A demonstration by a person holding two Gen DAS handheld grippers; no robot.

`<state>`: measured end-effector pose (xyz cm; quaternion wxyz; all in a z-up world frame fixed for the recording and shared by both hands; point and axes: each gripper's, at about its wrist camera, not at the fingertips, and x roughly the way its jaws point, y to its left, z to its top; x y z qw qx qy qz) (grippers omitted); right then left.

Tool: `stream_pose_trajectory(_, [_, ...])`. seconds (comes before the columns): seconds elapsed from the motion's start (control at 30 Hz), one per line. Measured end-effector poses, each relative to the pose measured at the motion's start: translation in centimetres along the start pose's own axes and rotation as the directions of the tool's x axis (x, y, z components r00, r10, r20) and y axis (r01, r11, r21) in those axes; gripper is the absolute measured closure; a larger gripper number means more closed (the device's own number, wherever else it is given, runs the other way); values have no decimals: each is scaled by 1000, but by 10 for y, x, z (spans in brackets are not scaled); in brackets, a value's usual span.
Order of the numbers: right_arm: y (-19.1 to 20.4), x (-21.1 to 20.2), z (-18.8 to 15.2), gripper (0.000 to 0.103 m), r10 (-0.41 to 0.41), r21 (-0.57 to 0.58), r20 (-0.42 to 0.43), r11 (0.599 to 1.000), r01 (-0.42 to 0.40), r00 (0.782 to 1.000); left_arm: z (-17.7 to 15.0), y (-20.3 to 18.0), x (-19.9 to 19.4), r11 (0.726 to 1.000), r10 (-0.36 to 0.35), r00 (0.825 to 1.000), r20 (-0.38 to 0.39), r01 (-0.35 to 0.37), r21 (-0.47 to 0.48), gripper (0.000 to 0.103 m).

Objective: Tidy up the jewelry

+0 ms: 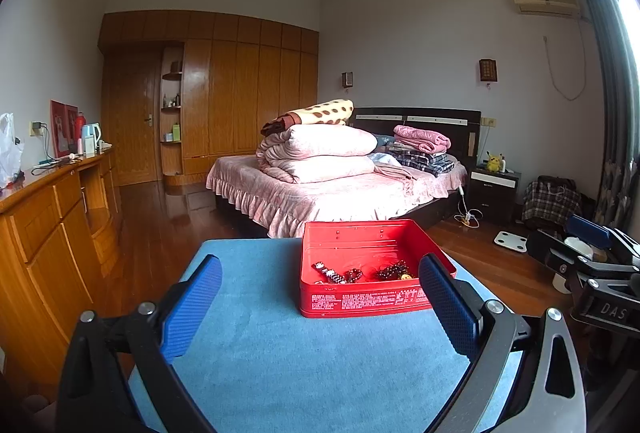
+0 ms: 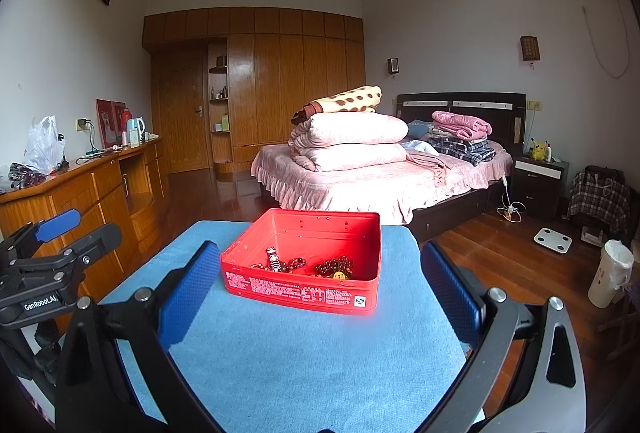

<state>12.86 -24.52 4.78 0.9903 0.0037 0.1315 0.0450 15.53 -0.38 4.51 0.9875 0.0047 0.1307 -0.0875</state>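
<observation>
Blue-topped counter [image 2: 280, 353]: bare apart from red tin.
Red tin [image 2: 304, 291]: lidless, at counter's far middle, long axis across view, open side up.
Jewelry [image 2: 316, 265]: beads, watch-like piece heaped along near wall.
Left gripper [image 1: 320, 309], right gripper [image 2: 316, 297]: fingers spread wide, empty, hovering short of tin.
Judgement: sorting seems finished or not begun; next move needs reach down into tin.

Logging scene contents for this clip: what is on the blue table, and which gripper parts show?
Open red metal tin: one, red, on the table's far half.
Dark red bead bracelets: a few, count unclear, inside the tin.
Chequered-strap watch: one, black and white, inside the tin, left part.
Blue cloth-covered table: one, blue, foreground.
Left gripper: one, blue pads, open, empty.
Right gripper: one, blue pads, open, empty.
</observation>
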Motion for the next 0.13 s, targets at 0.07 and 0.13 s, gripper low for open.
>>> stream_pose_trajectory(0.07, [0, 0, 0, 6, -1, -3, 1, 1000, 1, 1000, 0, 0, 0, 1000, -1, 1000, -1, 1, -1, 6])
stream_pose_trajectory(0.13, [0, 0, 1, 6, -2, -3, 0, 1000, 2, 1000, 0, 0, 1, 1000, -2, 1000, -3, 2, -2, 6])
